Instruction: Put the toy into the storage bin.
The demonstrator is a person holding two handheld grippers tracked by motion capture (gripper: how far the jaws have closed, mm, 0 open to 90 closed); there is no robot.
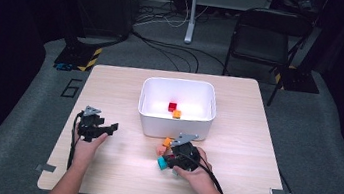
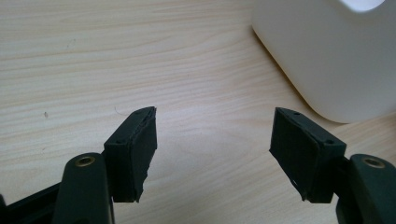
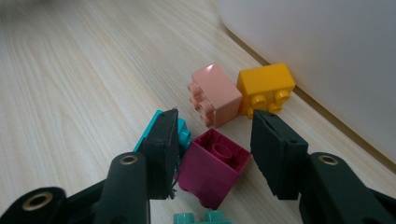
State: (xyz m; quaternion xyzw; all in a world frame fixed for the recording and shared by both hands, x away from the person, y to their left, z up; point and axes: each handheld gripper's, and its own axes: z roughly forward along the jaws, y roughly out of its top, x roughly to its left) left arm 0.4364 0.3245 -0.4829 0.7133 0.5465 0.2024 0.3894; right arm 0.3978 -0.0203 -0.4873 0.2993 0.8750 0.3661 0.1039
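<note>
My right gripper points down at a small pile of bricks in front of the white bin. An upturned magenta brick lies tilted between its jaws, against the left pad, with a thin gap at the right pad. A pink brick and an orange brick lie just beyond, near the bin wall. Part of a teal brick is hidden behind the left pad. In the high view the right gripper is over this pile. My left gripper rests open over bare wood, jaws wide apart.
Inside the bin lie a red brick and an orange brick. Another teal brick sits left of the right hand. The bin's corner stands ahead and right of the left gripper. A black chair stands beyond the table.
</note>
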